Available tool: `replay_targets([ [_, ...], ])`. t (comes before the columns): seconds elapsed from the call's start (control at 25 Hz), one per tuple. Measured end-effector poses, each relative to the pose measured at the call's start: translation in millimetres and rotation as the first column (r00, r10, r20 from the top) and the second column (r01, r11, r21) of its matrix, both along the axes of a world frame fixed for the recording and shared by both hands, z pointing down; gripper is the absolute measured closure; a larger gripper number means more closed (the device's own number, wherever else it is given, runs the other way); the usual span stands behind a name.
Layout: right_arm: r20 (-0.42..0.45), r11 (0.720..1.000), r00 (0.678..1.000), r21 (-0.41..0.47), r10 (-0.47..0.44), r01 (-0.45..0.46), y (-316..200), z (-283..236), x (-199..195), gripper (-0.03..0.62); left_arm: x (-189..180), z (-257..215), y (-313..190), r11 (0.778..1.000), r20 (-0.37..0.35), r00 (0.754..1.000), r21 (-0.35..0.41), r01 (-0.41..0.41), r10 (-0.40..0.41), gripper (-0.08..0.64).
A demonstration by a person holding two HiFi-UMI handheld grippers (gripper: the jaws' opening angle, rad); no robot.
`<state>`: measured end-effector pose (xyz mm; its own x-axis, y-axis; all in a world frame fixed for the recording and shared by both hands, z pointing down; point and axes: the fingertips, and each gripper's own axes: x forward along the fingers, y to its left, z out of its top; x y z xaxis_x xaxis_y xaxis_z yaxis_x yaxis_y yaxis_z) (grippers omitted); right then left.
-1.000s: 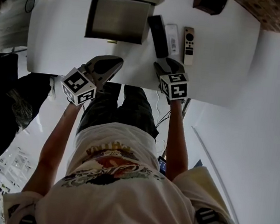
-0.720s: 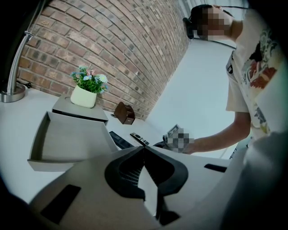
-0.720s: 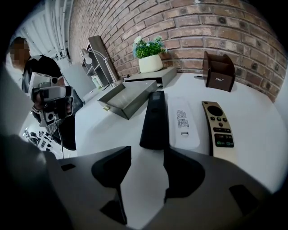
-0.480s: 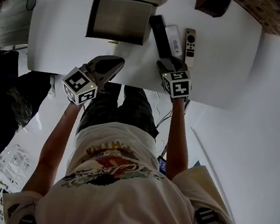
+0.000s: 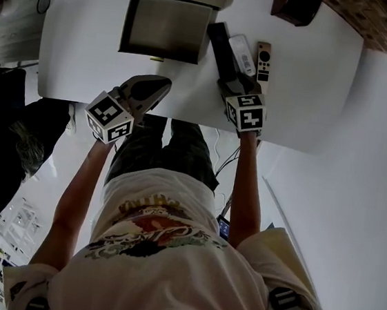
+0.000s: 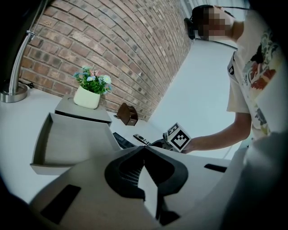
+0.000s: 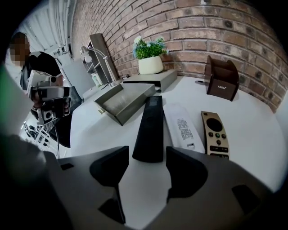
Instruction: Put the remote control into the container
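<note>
Over black remote (image 7: 150, 121) end, right gripper (image 7: 147, 167) jaws have just been opening, straddling it, no grip yet; next: clamp, carry to tray (image 7: 108, 110). Left gripper (image 6: 144, 150) closed, empty.

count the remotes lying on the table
3, side by side: black remote nearest the grey tray, white remote in the middle, gold remote farthest from it. None seems hidden.

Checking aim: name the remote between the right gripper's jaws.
The black remote, leftmost of three; its end lies between the jaws, which have just been opening.
</note>
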<state>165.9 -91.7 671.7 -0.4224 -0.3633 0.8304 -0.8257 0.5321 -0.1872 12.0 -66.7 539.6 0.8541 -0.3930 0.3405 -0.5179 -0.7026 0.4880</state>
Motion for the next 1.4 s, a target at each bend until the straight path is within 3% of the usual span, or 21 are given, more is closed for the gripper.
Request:
replay_targets([
  [0.36,-0.093,0.998,0.994,-0.012,-0.063,0.062,-10.6,7.1,-17.3,0.348,-2.6,-0.8,-5.1,1.000,0.001,1.000,0.003,0.010,-0.010,0.554],
  [0.6,-0.168,0.998,0.984,-0.042,-0.057,0.051,-11.3,11.8,-17.9,0.347,-2.6,0.0,-8.4,1.000,0.004,1.000,0.001,0.005,-0.005,0.554],
  [0.84,-0.177,0.999,0.984,-0.041,-0.032,0.025,-12.8,12.8,-17.2,0.348,0.1,-4.6,-13.0,1.000,-0.006,1.000,0.008,-0.010,0.010,0.554],
  [1.12,-0.146,0.998,0.989,-0.044,0.034,-0.041,-13.6,10.2,-14.5,0.351,-3.7,-17.2,-16.3,0.999,-0.019,1.000,0.025,-0.023,0.024,0.554],
  [1.4,0.008,0.979,0.980,-0.052,0.197,-0.196,-19.1,-11.1,-19.8,0.353,-21.0,-27.3,-13.6,0.999,-0.032,0.999,0.036,-0.029,0.030,0.554],
])
